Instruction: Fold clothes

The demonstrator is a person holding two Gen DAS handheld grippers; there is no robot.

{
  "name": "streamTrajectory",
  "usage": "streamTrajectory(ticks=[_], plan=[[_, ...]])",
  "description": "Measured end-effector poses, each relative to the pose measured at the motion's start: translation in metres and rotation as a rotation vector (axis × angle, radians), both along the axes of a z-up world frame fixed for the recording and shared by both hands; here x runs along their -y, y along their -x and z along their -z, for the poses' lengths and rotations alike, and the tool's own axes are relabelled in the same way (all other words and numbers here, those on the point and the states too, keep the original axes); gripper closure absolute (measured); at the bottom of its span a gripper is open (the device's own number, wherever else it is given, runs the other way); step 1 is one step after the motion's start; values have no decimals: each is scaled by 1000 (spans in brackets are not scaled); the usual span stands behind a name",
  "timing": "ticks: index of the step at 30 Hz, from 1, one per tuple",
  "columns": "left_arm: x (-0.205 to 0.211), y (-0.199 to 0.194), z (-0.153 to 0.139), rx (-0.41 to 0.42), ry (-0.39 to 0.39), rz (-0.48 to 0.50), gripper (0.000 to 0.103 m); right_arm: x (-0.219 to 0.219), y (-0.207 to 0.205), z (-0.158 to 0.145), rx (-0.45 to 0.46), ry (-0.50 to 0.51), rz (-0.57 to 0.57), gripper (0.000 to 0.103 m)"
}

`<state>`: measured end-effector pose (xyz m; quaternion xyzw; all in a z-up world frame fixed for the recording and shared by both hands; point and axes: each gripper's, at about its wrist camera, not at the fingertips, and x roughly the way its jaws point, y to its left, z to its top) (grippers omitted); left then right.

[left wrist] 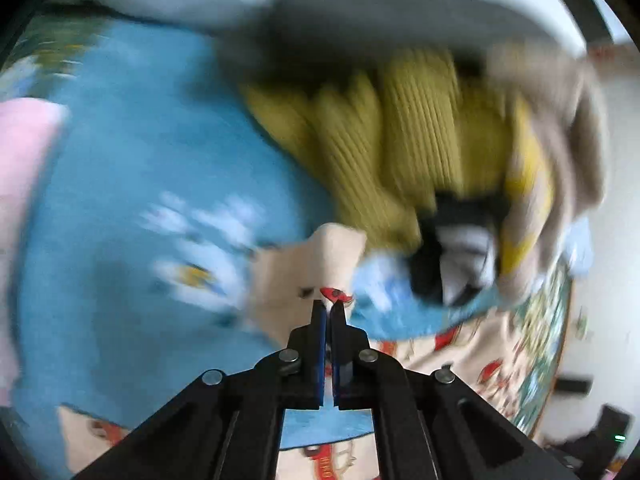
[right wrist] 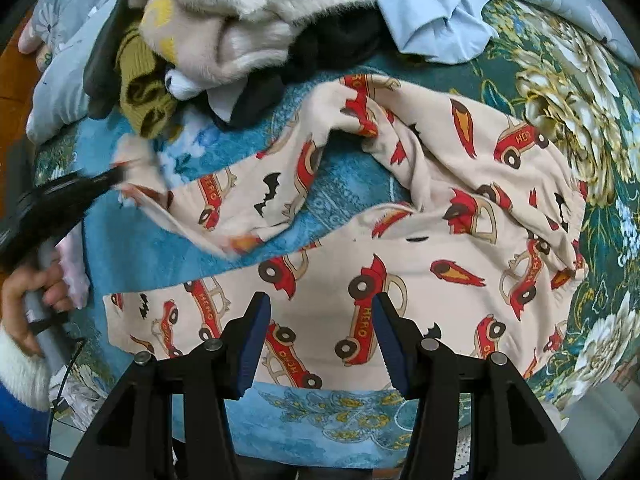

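Left fingers (left wrist: 329, 305) pinch, seemingly, pyjama trousers (right wrist: 400, 272) hem; right fingers (right wrist: 320, 334) spread | cars read "HERO"

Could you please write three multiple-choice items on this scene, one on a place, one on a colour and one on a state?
1. Where do the car-print pyjamas lie?
A. on the blue blanket
B. on a bare floor
C. in a basket

2. What colour is the ribbed knit in the pile?
A. purple
B. mustard yellow
C. orange

3. How does the right gripper stand?
A. shut on a sock
B. shut on nothing
C. open above the pyjamas

Answers: 1 A, blue cloth shows round and between the pyjama legs; 2 B, its ribs read yellow in both views; 3 C, its fingers stand wide apart with print showing between them.
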<state>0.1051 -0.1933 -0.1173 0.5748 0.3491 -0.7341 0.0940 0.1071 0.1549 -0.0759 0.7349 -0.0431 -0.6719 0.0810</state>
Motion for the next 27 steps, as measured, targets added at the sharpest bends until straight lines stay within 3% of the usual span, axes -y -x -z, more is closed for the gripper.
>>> streamTrajectory(ticks=[3, 6, 12, 19, 24, 27], plan=[[49, -32, -21, -71, 47, -120, 101, -9, -1, 5, 12, 4, 40, 49], [78, -60, -1, -16, 46, -214, 101, -20, -3, 11, 33, 13, 94, 49], [80, -91, 39, 95, -13, -316, 101, -53, 12, 19, 40, 29, 227, 49], [87, -77, 33, 34, -54, -357, 101, -98, 51, 24, 9, 63, 397, 49], [88, -78, 38, 55, -71, -379, 97, -114, 84, 39, 23, 126, 552, 49], [90, -100, 49, 114, -117, -446, 96, -108, 91, 44, 24, 146, 546, 49]])
